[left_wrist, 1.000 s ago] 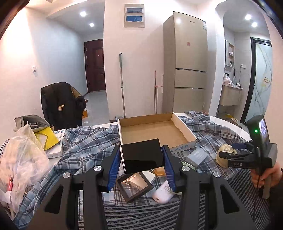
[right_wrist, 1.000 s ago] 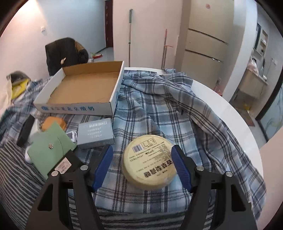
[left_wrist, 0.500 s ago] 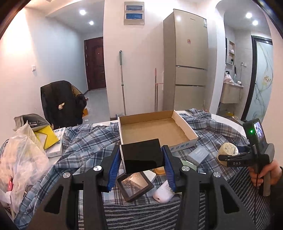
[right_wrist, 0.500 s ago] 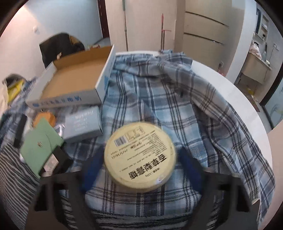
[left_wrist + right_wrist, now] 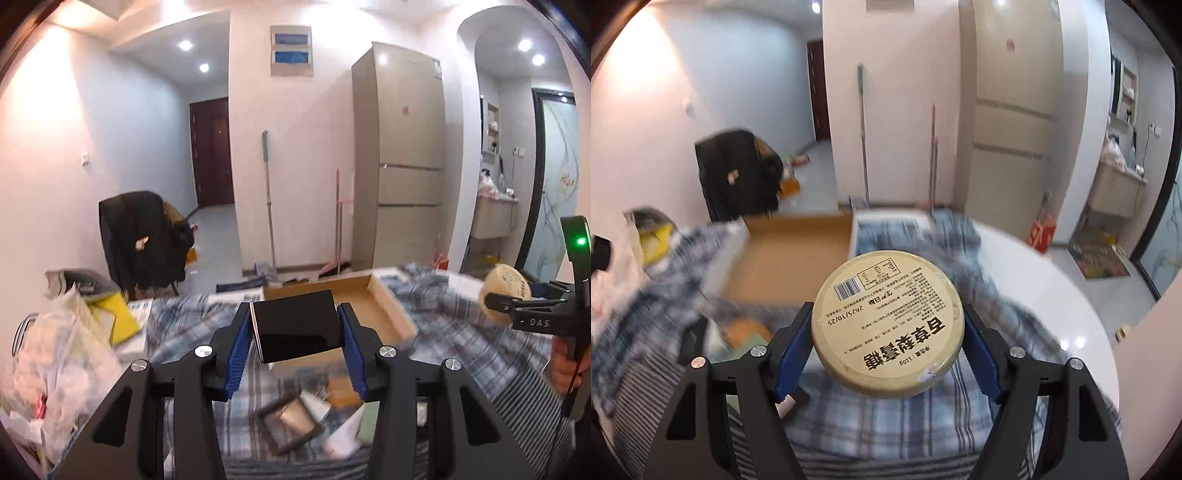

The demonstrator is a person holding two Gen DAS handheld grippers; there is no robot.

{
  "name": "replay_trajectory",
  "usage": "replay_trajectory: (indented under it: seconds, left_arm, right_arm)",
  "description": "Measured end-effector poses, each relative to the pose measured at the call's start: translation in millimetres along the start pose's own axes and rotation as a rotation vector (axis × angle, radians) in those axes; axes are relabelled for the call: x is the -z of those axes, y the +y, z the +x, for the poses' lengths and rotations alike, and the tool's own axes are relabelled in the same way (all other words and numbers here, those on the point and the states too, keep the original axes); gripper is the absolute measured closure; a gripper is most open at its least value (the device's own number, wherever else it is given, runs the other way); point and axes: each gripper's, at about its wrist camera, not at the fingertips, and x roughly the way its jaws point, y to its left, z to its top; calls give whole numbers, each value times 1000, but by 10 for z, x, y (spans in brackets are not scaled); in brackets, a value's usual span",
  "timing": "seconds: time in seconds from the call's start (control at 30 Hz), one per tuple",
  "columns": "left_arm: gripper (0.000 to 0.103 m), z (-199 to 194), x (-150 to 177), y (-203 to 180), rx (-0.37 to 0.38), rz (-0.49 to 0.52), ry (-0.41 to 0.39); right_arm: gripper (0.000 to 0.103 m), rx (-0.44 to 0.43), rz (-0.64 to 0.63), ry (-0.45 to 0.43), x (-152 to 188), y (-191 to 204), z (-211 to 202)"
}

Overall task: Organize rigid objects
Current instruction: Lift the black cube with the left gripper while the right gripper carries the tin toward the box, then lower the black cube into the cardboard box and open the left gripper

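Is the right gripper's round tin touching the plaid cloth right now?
Apart. The left wrist view shows the round tin held in the right gripper, airborne above the plaid cloth.

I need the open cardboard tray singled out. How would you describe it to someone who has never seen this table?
Find the table draped in blue plaid cloth. Toward its far edge, facing the tall beige fridge, sits the cardboard tray. It is the only wide, shallow, open-topped box there, brown inside with white outer walls.
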Motion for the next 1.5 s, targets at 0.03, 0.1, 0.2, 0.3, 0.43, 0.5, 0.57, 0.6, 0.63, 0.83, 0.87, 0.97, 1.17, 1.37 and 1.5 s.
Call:
replay_trajectory:
  seconds: [0.03, 0.1, 0.2, 0.3, 0.43, 0.5, 0.57, 0.6, 0.63, 0.83, 0.87, 0.97, 1.17, 1.37, 1.5]
  left_arm:
    - [55, 23, -89, -22, 11, -10, -7]
    - [55, 81, -248, -45, 35, -37, -16]
    - [55, 225, -620, -32, 77, -113, -19]
    - [55, 258, -882, -73, 51, -112, -94]
    - [55, 408, -807, -110, -10, -62, -113]
    - [55, 606, -688, -79, -13, -32, -66]
    - [55, 871, -592, 9, -39, -26, -24]
    - [55, 1003, -560, 50, -42, -26, 8]
    - [55, 1157, -516, 91, -26, -26, 54]
    - [55, 1785, -194, 100, 0, -40, 301]
    - [55, 1865, -131, 93, 6, -42, 338]
    - [55, 2086, 35, 34, 31, -40, 441]
    - [55, 2375, 320, 42, 43, -41, 558]
    - [55, 2459, 430, 43, 5, -1, 608]
    - [55, 2490, 472, -7, -3, 36, 624]
  right_arm:
    - [29, -10, 4, -18, -84, 61, -38]
    - [29, -33, 17, -50, -267, 189, -59]
    - [29, -59, 51, -70, -523, 379, -2]
    - [29, -90, 116, -93, -745, 469, 101]
    - [29, -113, 163, -111, -836, 511, 318]
    - [29, -114, 151, -101, -796, 553, 504]
    - [29, -110, 145, -61, -702, 572, 733]
    - [29, -113, 145, -40, -651, 577, 835]
    - [29, -116, 150, -14, -592, 574, 954]
    - [29, -89, 117, 116, -371, 540, 1418]
    - [29, -89, 114, 133, -346, 541, 1470]
    - [29, -91, 100, 172, -308, 539, 1552]
    - [29, -82, 58, 192, -248, 594, 1601]
    - [29, -78, 35, 217, -200, 631, 1689]
    - [29, -73, 29, 233, -171, 637, 1746]
